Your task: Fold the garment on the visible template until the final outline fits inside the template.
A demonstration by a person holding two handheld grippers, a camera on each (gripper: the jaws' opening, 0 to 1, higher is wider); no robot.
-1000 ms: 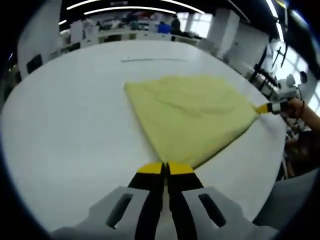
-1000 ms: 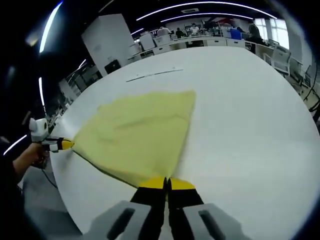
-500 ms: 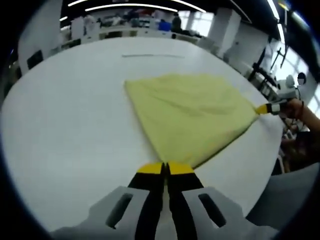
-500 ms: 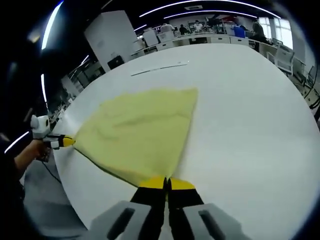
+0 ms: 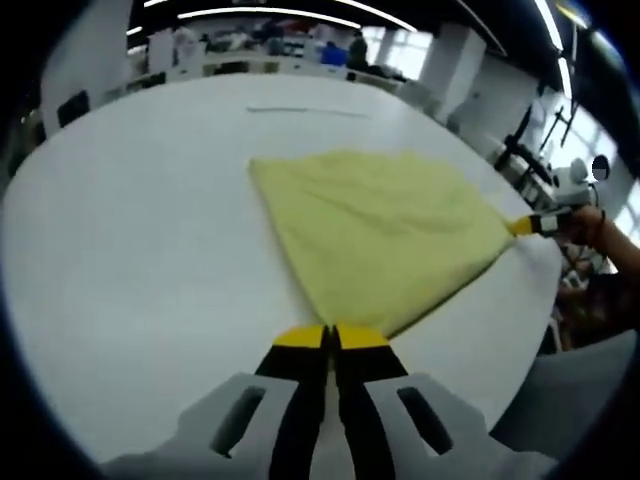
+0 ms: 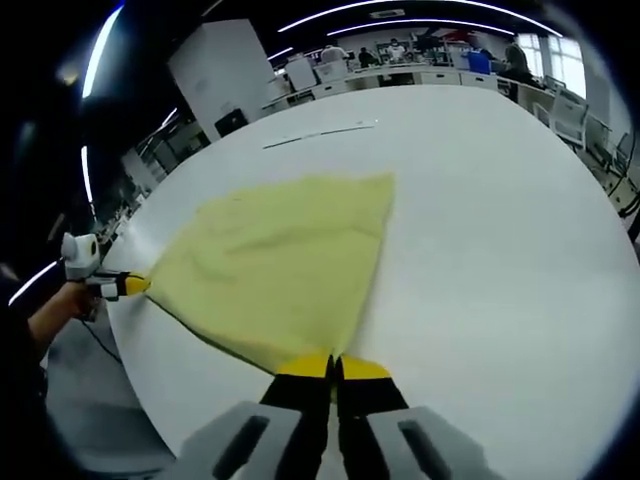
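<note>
Yellow garment [image 5: 385, 232] is lying spread on the white table [image 5: 130, 250], each gripper pinching a near corner. Left gripper [image 5: 330, 337] and right gripper [image 6: 332, 367] are both clamping cloth, jaws closed. Right gripper view is also catching a hand [image 6: 62, 305]; left gripper view is catching windows.

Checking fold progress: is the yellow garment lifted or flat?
Flat: the yellow garment lies on the white table, both grippers shut on its near corners.

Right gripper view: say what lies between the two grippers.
The yellow garment spans the stretch, one corner in the right gripper and one in the left gripper, lying on the white table.
</note>
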